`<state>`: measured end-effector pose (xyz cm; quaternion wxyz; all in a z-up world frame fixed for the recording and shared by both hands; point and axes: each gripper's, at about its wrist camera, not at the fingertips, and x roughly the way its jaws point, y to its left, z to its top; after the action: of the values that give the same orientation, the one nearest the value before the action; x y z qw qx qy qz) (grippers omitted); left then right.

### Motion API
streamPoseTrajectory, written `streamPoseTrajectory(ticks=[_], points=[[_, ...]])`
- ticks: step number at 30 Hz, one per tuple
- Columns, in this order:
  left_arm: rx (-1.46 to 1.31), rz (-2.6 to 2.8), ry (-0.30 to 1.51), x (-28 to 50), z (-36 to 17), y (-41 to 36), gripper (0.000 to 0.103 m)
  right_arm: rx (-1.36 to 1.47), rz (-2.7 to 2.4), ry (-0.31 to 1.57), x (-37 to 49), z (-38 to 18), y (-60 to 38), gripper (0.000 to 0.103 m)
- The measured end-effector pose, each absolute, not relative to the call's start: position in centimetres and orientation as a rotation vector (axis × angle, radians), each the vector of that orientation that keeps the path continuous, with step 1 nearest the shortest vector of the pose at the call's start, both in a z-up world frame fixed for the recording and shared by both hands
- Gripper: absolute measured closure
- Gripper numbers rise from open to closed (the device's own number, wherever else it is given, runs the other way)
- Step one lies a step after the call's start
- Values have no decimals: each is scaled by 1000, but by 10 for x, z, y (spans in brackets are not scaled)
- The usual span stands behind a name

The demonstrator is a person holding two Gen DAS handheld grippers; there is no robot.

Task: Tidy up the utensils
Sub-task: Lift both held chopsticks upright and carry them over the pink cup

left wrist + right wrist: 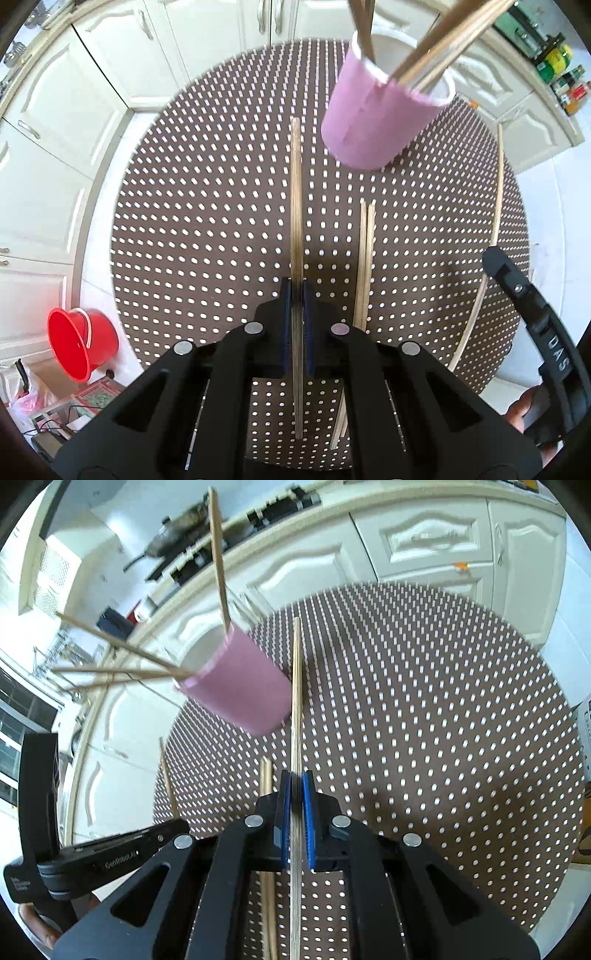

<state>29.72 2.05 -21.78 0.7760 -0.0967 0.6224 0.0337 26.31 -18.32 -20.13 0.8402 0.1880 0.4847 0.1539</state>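
Note:
My left gripper point(297, 291) is shut on one wooden chopstick point(295, 192), which runs straight ahead between the blue pads, above the table. My right gripper point(296, 779) is shut on another chopstick point(296, 686) in the same way. A pink cup point(376, 122) point(240, 686) stands at the table's far side with several chopsticks leaning out of it. Two more chopsticks point(365, 266) point(266, 812) lie side by side on the table between the grippers. In the left wrist view the right gripper point(493, 254) shows at the right edge. In the right wrist view the left gripper point(181, 823) shows at the lower left.
The round brown table point(207, 221) point(443, 720) has a white dot pattern. White kitchen cabinets point(55, 129) surround it. On the floor at the left sit a red bucket point(81, 343) and some bags. A stove with a pan point(173, 535) is on the far counter.

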Motion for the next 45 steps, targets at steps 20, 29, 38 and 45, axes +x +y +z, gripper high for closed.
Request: streamPoseTrajectory(ticks=[20, 29, 38, 45], points=[[-280, 96, 1100, 242, -119, 76, 97, 380, 337, 694, 283, -108, -191, 98], [-249, 49, 960, 230, -49, 85, 97, 393, 352, 548, 301, -68, -195, 98], [-124, 35, 834, 234, 0, 69, 97, 413, 388, 476, 312, -42, -191, 98], [-105, -22, 763, 239, 25, 55, 97, 410, 403, 436, 313, -32, -183, 98]])
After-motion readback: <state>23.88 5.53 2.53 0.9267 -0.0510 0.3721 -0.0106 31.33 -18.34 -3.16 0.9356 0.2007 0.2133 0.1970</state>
